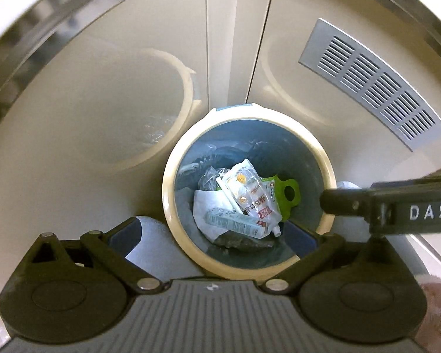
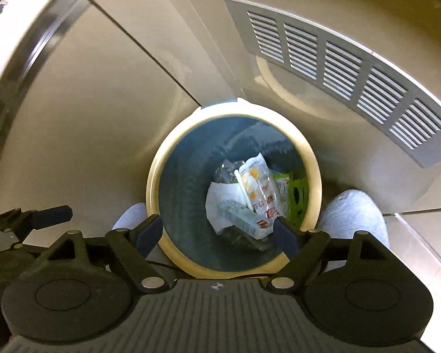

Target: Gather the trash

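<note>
Both grippers (image 1: 208, 236) (image 2: 217, 231) agape, empty — above the littered bin (image 1: 173, 158)

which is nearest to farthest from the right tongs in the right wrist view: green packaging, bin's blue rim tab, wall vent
1. green packaging, inside the bin, just above the right tongs on their right side.
2. blue rim tab, at the bin's far edge.
3. wall vent, up on the wall, upper right.

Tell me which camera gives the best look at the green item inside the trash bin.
The left wrist view. There the green item shows its flat shape and a round hole, lying against the bin's inner wall beside the clear printed pouch. The right wrist view shows it blurrier and partly hidden by the pouch and the right gripper's finger.
</note>
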A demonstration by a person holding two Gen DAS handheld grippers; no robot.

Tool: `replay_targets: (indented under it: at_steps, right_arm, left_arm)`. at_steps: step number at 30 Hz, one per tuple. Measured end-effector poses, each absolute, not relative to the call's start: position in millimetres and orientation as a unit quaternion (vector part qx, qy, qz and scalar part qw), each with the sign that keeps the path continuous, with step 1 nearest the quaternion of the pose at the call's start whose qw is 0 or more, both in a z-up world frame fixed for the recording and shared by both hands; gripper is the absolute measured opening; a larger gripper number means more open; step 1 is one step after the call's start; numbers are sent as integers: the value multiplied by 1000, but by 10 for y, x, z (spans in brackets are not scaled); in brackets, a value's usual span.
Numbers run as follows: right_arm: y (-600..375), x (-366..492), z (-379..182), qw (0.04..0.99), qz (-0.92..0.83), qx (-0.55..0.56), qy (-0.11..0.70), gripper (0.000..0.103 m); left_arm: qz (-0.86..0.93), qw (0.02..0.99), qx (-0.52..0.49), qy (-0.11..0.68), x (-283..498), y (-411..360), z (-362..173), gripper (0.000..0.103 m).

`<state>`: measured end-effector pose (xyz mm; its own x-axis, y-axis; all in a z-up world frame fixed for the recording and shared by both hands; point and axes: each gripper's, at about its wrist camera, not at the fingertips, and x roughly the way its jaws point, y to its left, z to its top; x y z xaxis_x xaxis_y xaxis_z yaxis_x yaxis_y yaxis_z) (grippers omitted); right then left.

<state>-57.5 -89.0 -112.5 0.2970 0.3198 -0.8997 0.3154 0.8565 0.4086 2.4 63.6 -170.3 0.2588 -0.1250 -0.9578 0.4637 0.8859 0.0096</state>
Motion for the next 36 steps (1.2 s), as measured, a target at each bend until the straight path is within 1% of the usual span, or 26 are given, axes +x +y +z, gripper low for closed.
replay_targets:
  at_steps: [10, 13, 17, 22, 26, 36]
  right_arm:
    - [-855, -733, -842, 797, -12, 232, 558, 85]
    - [-833, -776, -693, 820, -2, 197, 538, 85]
    - [-766, -821, -540, 848, 13, 135, 513, 89]
    - [-605, -881, -487, 864, 29, 60, 498, 92]
    - [-627, -912, -484, 867, 23, 73, 493, 92]
    - [-619, -1076, -398, 877, -8, 72, 475, 92]
  left_arm:
    - [-181, 793, 129, 567, -221, 818, -1587, 103]
    - [-180, 800, 129, 558, -273, 846, -1533, 103]
    - [-182, 810, 126, 543, -330, 869, -1454, 103]
    - [-175, 826, 139, 517, -373, 858, -1350, 103]
    - [-172, 838, 161, 492, -438, 838, -1283, 103]
    - [-149, 869, 156, 445, -490, 894, -1112, 103]
